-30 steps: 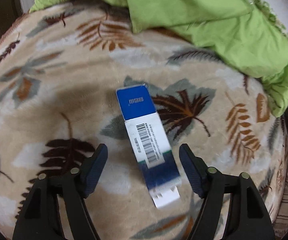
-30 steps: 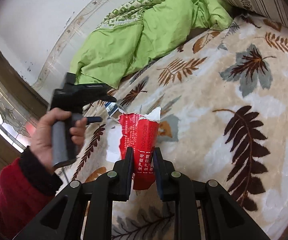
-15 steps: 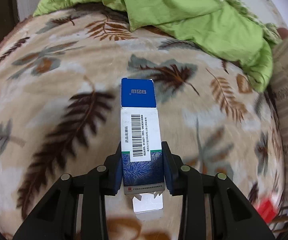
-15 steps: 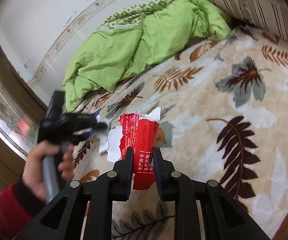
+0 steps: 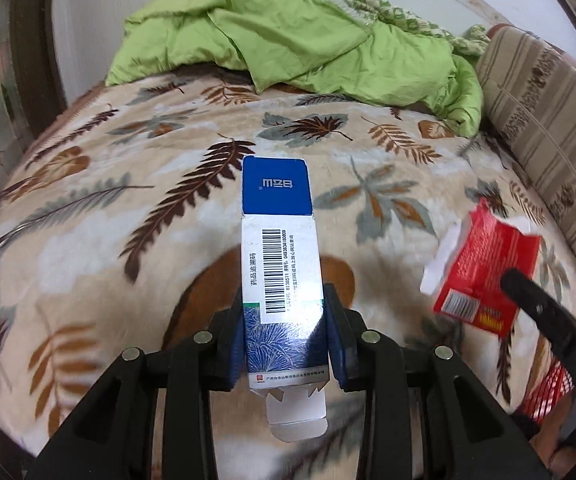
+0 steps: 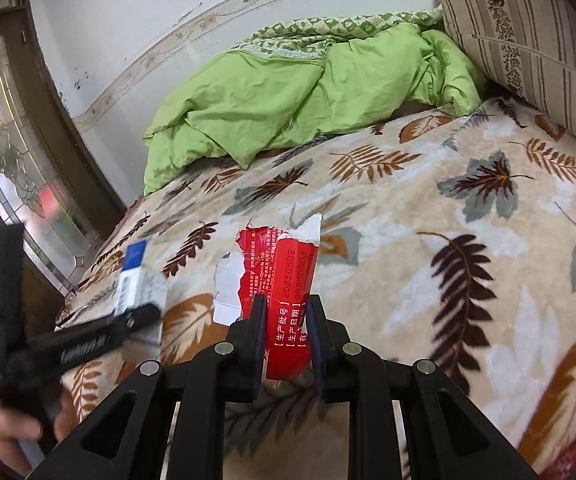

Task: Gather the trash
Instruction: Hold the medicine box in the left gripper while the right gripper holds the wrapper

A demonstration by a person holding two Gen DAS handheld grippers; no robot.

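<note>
Lifted off the leaf-print bed (image 5: 368, 168) since a second ago, the blue-and-white carton (image 5: 282, 276) sits clamped in the left hand-held gripper (image 5: 286, 344), while at three o'clock the right hand-held gripper (image 6: 286, 340) pinches a torn red packet (image 6: 288, 292).

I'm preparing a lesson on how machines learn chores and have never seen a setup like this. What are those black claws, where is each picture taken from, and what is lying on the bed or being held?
There is no robot here. A person holds a handheld two-finger gripper in each hand, and a wide-angle camera on each one looks forward along its fingers.

In the left-hand picture, the left gripper is shut on a blue and white carton with a barcode. In the right-hand picture, the right gripper is shut on a torn red carton. Each camera also catches the other gripper off to one side.

Below lies a bed with a leaf-patterned blanket, a crumpled green quilt and a striped pillow. Both cartons are held above the blanket.
</note>
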